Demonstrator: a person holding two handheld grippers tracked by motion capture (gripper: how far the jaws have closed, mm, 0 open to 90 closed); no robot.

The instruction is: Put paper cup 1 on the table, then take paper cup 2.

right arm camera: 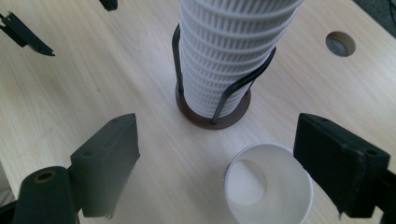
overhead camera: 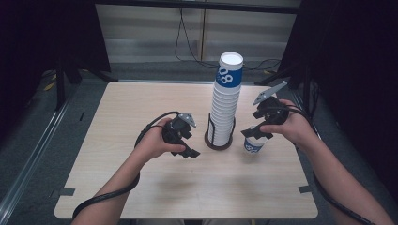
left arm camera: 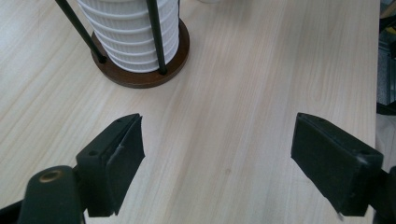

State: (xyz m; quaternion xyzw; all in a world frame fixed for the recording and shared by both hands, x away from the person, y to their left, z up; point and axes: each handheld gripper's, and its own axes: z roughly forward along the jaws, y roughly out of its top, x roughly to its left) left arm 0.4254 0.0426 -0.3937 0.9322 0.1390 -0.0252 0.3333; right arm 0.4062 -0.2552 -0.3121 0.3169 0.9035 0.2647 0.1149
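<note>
A tall stack of paper cups (overhead camera: 225, 101) stands upright in a round brown holder (overhead camera: 218, 140) with thin black wire uprights, near the middle of the pale wooden table (overhead camera: 141, 187). The top cup of the stack carries a blue band with white figures, and its white inside faces up. Just to the right of the holder, on the near side, a single paper cup (overhead camera: 253, 144) stands upright on the table, mouth up, white with a blue print on its side; it is apart from the holder. The right gripper (overhead camera: 256, 133), held in the person's right hand (overhead camera: 291, 126), hangs just above this cup. In the right gripper view its jaws stand wide apart, with the cup (right arm camera: 268, 189) low between them and close against the right-hand jaw; whether that jaw touches the rim cannot be told. Beyond the cup in that view the stack (right arm camera: 229, 56) rises from its holder (right arm camera: 212, 116), and a round hole (right arm camera: 340, 43) shows in the table farther off. The left gripper (overhead camera: 190, 151), held in the left hand (overhead camera: 157, 140), sits to the left of the holder, near it but apart. In the left gripper view its jaws are also spread wide, with bare table (left arm camera: 224, 140) between them and the foot of the stack (left arm camera: 135, 42) in its holder (left arm camera: 140, 74) at the far left. A black cable (overhead camera: 108, 197) trails from the left gripper back along the forearm.
</note>
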